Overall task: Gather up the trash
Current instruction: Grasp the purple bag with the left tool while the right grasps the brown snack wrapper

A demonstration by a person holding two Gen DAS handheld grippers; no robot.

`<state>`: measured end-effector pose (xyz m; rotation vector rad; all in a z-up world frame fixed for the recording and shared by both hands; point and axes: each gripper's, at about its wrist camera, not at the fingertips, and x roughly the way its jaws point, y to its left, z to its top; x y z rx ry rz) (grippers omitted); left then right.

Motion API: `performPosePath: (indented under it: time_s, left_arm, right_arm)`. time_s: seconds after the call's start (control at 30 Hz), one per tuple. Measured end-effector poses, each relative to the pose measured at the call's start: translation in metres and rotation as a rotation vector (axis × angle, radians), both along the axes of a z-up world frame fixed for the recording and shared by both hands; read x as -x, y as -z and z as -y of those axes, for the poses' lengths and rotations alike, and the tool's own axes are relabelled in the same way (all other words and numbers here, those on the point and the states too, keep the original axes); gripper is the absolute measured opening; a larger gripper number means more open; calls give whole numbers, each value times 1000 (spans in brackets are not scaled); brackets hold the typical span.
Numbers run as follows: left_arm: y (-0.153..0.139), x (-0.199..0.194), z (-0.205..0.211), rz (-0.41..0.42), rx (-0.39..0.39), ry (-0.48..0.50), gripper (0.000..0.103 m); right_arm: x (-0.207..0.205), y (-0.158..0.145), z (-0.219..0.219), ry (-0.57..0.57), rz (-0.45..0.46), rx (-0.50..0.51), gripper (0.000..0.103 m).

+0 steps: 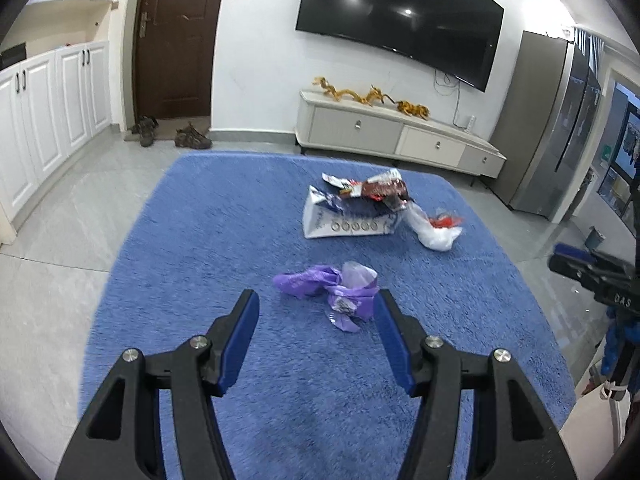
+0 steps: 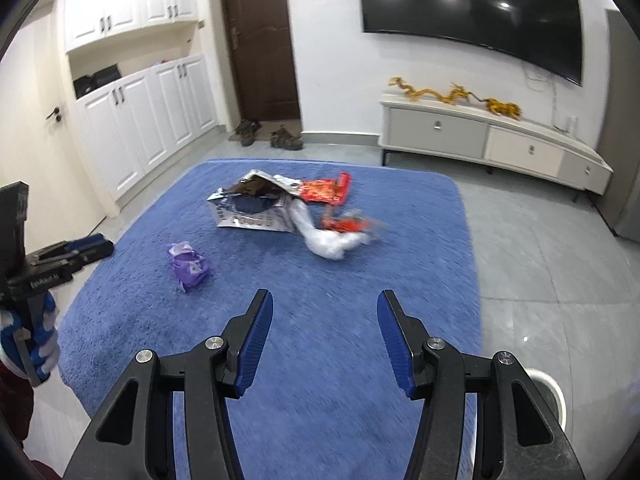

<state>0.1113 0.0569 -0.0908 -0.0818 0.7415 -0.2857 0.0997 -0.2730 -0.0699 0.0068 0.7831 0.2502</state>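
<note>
Trash lies on a blue rug (image 1: 240, 240). A crumpled purple bag (image 1: 332, 290) lies just ahead of my open, empty left gripper (image 1: 316, 304), close to its right finger. Farther back are a torn white and blue packet (image 1: 348, 220), a dark red wrapper (image 1: 384, 189) and a clear plastic bag (image 1: 434, 232). In the right wrist view my right gripper (image 2: 325, 304) is open and empty above the rug (image 2: 360, 260). The purple bag (image 2: 188, 266) lies to its left. The torn packet (image 2: 252, 210), a red wrapper (image 2: 326, 192) and the clear bag (image 2: 332, 244) lie ahead.
A white round bin rim (image 2: 554, 394) shows at the right gripper's lower right. A TV stand (image 1: 400, 132) stands along the far wall under a TV. A fridge (image 1: 552, 120) is at the right, white cabinets (image 1: 52, 104) at the left, shoes (image 1: 192, 136) by the door.
</note>
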Motion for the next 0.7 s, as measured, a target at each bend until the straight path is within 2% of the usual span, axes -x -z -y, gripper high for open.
performPosePath:
  time_s: [0.17,0.4,0.53,0.7]
  left_arm:
    - [18,-17,14,-36,32,28,58]
    - [36,-36,24,-67,59,36,58]
    - [42,-41,22,-77,81,36,58]
    - [46,-46,27,-87,78,48,58]
  right_arm:
    - [-38,2,-24,-50,-17,-52,54]
    - [-102,8,-52,-68,-84,-250,54]
    - [-132,14,-72,-58,-116,-284,53]
    - [-161,25,-90,-43,-170,-316,46]
